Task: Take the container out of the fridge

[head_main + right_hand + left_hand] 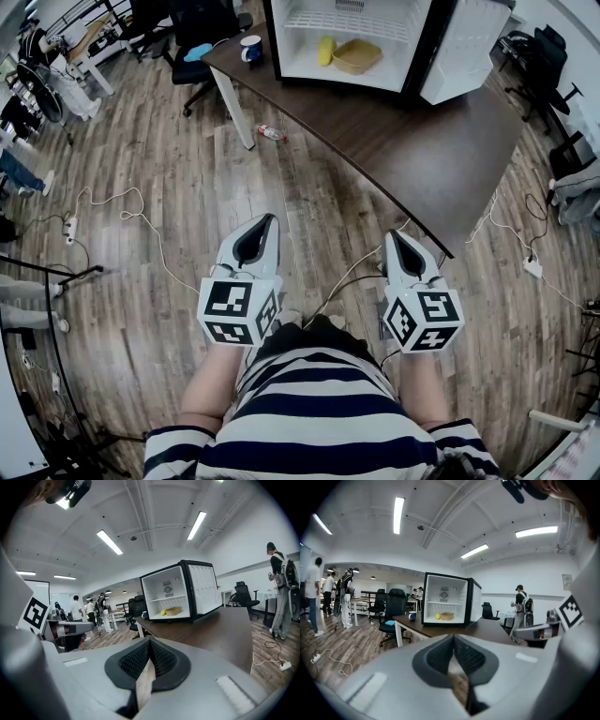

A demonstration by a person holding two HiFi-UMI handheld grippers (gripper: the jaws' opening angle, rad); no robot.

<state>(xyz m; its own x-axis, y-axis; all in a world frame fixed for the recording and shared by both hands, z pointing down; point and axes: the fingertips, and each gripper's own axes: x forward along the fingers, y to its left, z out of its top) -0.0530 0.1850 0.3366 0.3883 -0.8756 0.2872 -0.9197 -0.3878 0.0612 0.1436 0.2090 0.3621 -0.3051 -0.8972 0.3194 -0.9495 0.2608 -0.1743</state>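
A small fridge (352, 42) stands open on a dark brown table (422, 150), far ahead of me. On its floor sits a tan container (357, 56) beside a yellow object (325, 50). The container (447, 616) also shows small in the left gripper view, and the container (173, 611) shows in the right gripper view. My left gripper (273, 218) and right gripper (389, 234) hang side by side over the wooden floor, short of the table's near corner. Both point toward the fridge. The left gripper (453, 637) is shut with nothing in it. The right gripper (150, 640) is shut and empty too.
The fridge door (464, 47) swings open to the right. A blue mug (250, 49) stands left of the fridge. A bottle (270, 133) and cables (141, 225) lie on the floor. Office chairs (202, 37) stand behind the table, and people (314, 592) stand at the left.
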